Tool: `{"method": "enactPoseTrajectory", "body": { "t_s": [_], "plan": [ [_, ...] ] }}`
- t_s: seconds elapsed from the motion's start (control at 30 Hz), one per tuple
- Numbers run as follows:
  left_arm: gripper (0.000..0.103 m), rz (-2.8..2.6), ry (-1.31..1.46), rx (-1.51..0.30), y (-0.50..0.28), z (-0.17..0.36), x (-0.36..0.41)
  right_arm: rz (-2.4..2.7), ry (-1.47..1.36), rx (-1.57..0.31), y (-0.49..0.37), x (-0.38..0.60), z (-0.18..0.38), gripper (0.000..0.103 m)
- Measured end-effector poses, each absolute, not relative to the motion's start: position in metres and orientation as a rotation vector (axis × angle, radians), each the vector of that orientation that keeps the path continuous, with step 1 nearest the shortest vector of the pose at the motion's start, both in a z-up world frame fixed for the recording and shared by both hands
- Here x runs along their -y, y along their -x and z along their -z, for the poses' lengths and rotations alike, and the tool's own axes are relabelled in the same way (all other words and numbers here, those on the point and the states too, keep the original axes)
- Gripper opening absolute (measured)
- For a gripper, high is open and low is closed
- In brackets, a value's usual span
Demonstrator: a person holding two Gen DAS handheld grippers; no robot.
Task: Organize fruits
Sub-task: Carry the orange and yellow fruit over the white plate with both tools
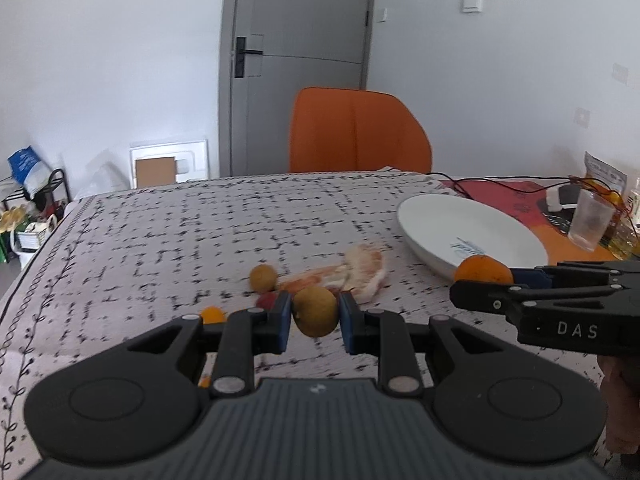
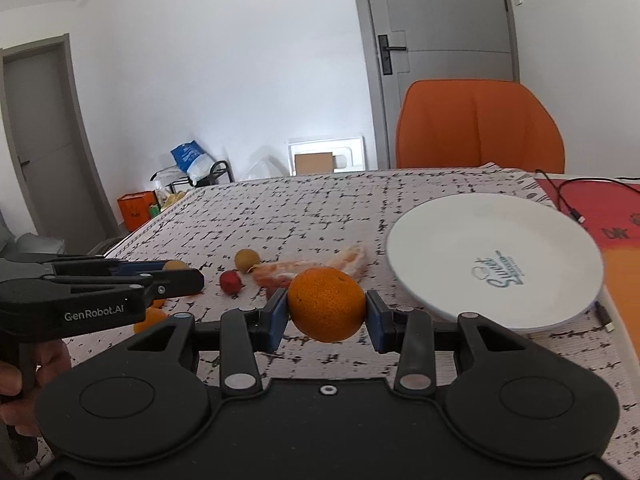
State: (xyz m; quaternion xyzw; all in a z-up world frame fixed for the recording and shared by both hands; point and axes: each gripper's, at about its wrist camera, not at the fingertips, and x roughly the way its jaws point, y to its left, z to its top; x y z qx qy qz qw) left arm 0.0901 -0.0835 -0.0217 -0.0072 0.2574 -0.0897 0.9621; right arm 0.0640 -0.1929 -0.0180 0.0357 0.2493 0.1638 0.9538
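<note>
Above the patterned tablecloth (image 2: 320, 208), the left gripper (image 1: 314, 312) pinches a small brown fruit (image 1: 315, 310) while the right gripper (image 2: 327, 310) clamps a mandarin (image 2: 326, 304); both should clear the white plate (image 2: 520, 224) rim before letting go, one fruit at a time.

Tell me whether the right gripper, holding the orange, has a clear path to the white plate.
Probably yes. The right gripper holds the orange off the cloth, and the white plate lies just ahead to its right, empty, with nothing between them. The left gripper is off to the other side.
</note>
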Motion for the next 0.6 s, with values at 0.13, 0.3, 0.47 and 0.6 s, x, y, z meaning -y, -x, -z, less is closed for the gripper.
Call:
{"method": "enactPoseTrajectory", "body": {
  "t_s": [0.13, 0.3, 0.47, 0.6],
  "plan": [
    [0.024, 0.203, -0.008, -0.512, -0.097, 0.020, 0.097, -0.315, -0.083, -0.497, -0.063, 0.205, 0.018, 0.039],
    [0.024, 0.228, -0.014, -0.518, -0.108, 0.019, 0.111, -0.277, -0.105, -0.494, -0.062, 0.221, 0.020, 0.039],
    [0.024, 0.252, -0.019, -0.518, -0.115, 0.019, 0.124, -0.242, -0.129, -0.490, -0.066, 0.237, 0.022, 0.039],
    [0.024, 0.269, -0.032, -0.513, -0.121, 0.018, 0.135, -0.216, -0.140, -0.486, -0.069, 0.249, 0.026, 0.039]
  ]
}}
